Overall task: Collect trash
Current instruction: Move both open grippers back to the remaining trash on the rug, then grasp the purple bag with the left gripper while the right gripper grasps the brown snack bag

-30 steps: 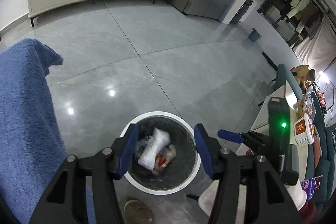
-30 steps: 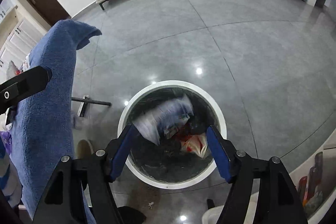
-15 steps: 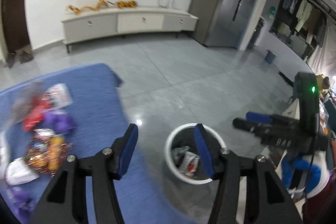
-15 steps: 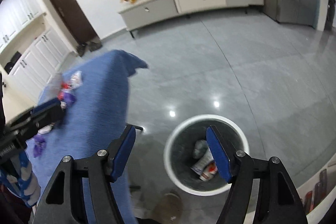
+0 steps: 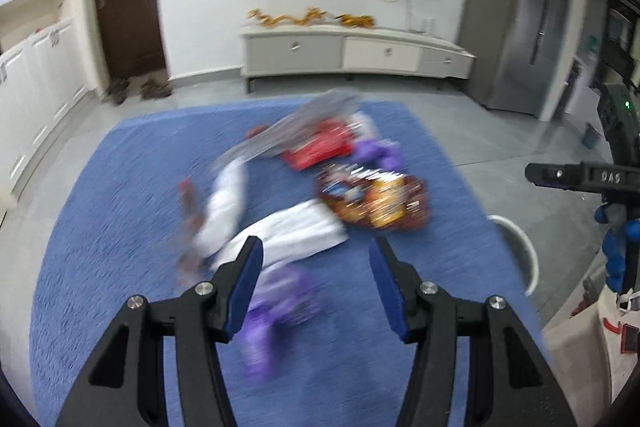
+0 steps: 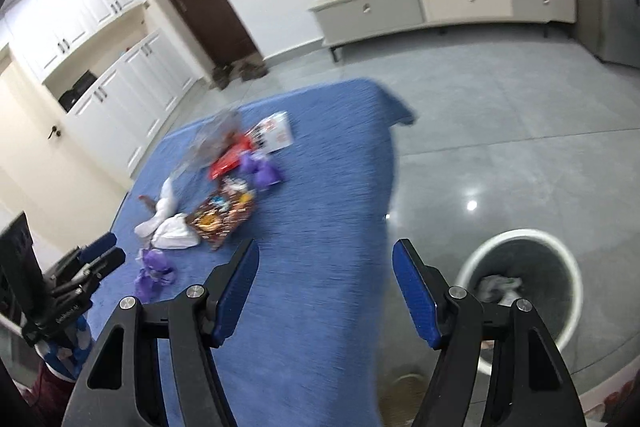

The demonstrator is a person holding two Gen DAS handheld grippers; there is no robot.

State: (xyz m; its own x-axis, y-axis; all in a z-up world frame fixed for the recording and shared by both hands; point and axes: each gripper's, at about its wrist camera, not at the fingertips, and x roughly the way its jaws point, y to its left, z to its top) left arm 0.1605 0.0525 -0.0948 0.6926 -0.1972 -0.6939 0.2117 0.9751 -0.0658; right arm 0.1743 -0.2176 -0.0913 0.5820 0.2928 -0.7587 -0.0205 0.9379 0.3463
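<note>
The trash pile (image 5: 320,183) (white, red, purple and brown wrappers, blurred) lies on the blue cloth (image 5: 120,207) at twelve o'clock from the left gripper (image 5: 316,283). Both it and the right gripper (image 6: 326,283) gape empty; bin (image 6: 520,283) at three o'clock.

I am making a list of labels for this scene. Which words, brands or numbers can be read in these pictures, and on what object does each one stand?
"DAS": on the black body of the right gripper, seen from the left wrist camera.
White lettering on the left gripper: too small to read.
Print on the snack wrappers and the white packet: blurred, unreadable.
</note>
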